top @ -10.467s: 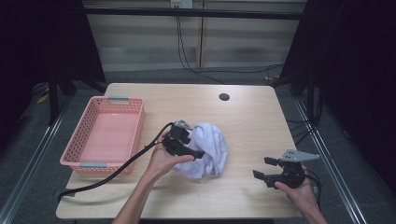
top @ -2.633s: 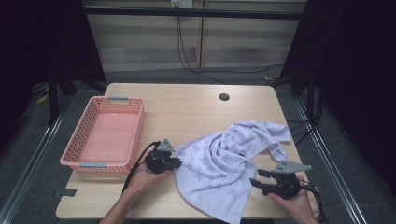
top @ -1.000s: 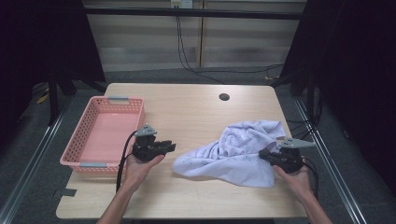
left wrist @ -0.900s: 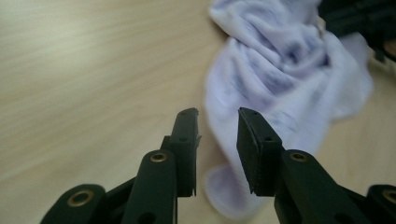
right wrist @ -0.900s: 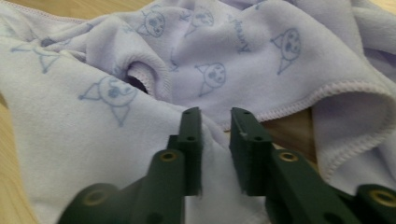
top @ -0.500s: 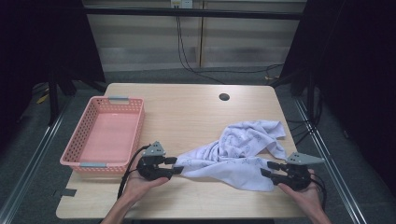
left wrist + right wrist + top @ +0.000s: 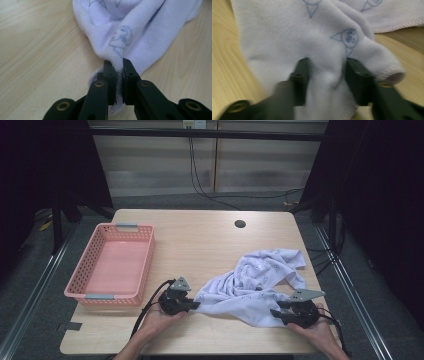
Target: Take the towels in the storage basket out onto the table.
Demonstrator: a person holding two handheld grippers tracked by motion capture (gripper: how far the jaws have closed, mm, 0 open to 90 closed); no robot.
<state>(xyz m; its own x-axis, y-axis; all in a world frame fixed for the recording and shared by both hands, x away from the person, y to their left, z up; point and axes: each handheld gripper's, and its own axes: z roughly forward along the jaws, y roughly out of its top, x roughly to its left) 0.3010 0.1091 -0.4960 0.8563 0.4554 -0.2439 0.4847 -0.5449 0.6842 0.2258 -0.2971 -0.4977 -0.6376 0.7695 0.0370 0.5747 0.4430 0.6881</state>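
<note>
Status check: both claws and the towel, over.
Left claw shut on towel edge. Right claw just closing, towel bunched between its jaws. Towel crumpled on table; pink basket stands apart, nothing in the way.

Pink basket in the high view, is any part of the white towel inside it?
No, the pink basket holds nothing, and the white towel lies apart from it on the table.

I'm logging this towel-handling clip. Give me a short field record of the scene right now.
surface: wooden table
item: white printed towel, rumpled, lying on the table
left claw: shut on the towel's edge
right claw: jaws have just been closing, towel fold between them, not yet pinched
pink basket: empty, at table's left
</note>
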